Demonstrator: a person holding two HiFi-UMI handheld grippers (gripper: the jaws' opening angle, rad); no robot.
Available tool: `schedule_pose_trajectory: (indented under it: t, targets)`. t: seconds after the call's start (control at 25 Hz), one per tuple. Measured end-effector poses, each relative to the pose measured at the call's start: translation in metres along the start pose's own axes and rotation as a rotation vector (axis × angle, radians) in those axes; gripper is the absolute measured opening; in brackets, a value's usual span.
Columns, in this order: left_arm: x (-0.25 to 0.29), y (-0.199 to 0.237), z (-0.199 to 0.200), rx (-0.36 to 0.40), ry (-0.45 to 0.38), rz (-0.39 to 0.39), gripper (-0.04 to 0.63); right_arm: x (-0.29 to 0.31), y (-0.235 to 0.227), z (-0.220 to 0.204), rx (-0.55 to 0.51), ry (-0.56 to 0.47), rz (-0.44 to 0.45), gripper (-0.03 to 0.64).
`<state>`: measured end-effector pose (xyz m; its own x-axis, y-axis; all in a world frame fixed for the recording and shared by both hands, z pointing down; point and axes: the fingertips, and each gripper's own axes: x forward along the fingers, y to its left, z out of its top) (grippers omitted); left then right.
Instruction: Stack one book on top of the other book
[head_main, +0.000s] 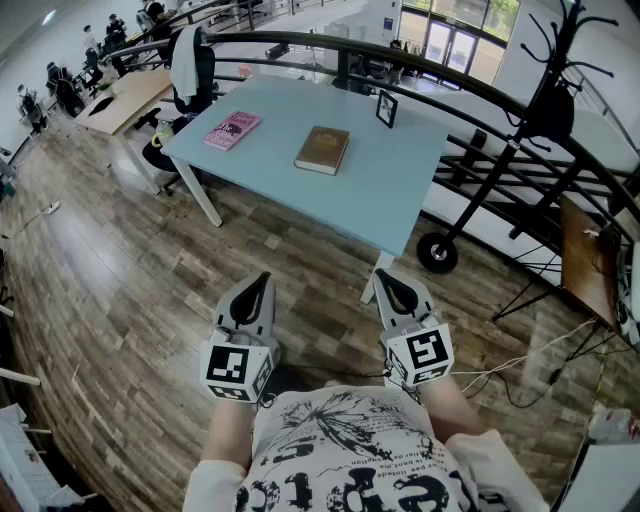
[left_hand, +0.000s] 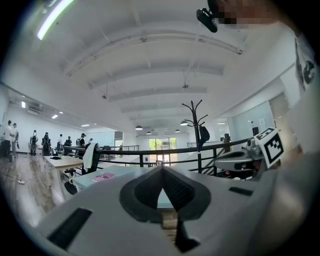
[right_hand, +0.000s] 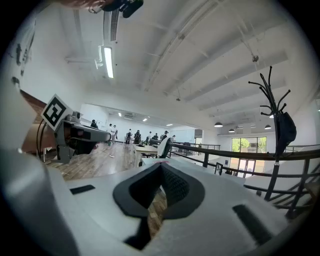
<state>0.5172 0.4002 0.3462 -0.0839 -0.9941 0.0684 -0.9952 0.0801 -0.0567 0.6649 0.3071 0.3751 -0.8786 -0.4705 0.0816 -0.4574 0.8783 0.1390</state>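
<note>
Head view has your left gripper (head_main: 263, 280) and right gripper (head_main: 381, 277) both pressed together, empty, well short of the table (head_main: 400, 190) where the brown book (head_main: 322, 149) and thinner pink book (head_main: 232, 130) lie apart; the pink one is likely lighter yet stiff, so pinch it by one edge.

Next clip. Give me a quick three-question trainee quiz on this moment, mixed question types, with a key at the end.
1. True or false: the pink book lies on top of the brown book.
2. The left claw and right claw are: A) open, B) shut and empty, C) shut on a book.
3. Fill in: both books lie on a light blue ____.
Key: 1 false; 2 B; 3 table.
</note>
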Motion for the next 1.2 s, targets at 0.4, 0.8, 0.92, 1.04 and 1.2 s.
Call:
schedule_pose_trajectory:
  t: [0.4, 0.8, 0.92, 1.04, 1.2]
  targets:
    - [0.012, 0.006, 0.000, -0.006, -0.007, -0.010, 0.008, 0.013, -0.002, -0.006, 0.033, 0.005, 0.010, -0.008]
    - [0.038, 0.063, -0.023, -0.037, 0.032, -0.028, 0.008, 0.076, 0.005, -0.020, 0.113, 0.036, -0.020, -0.008]
    - [0.050, 0.099, -0.024, -0.038, 0.024, -0.032, 0.008, 0.111, 0.015, -0.022, 0.121, 0.062, -0.027, -0.008]
    - [0.064, 0.142, -0.019, -0.035, 0.015, -0.048, 0.008, 0.150, 0.027, -0.019, 0.139, 0.074, -0.047, -0.008]
    - [0.091, 0.197, -0.016, -0.025, 0.000, -0.105, 0.008, 0.203, 0.038, -0.009, 0.148, 0.075, -0.098, -0.007]
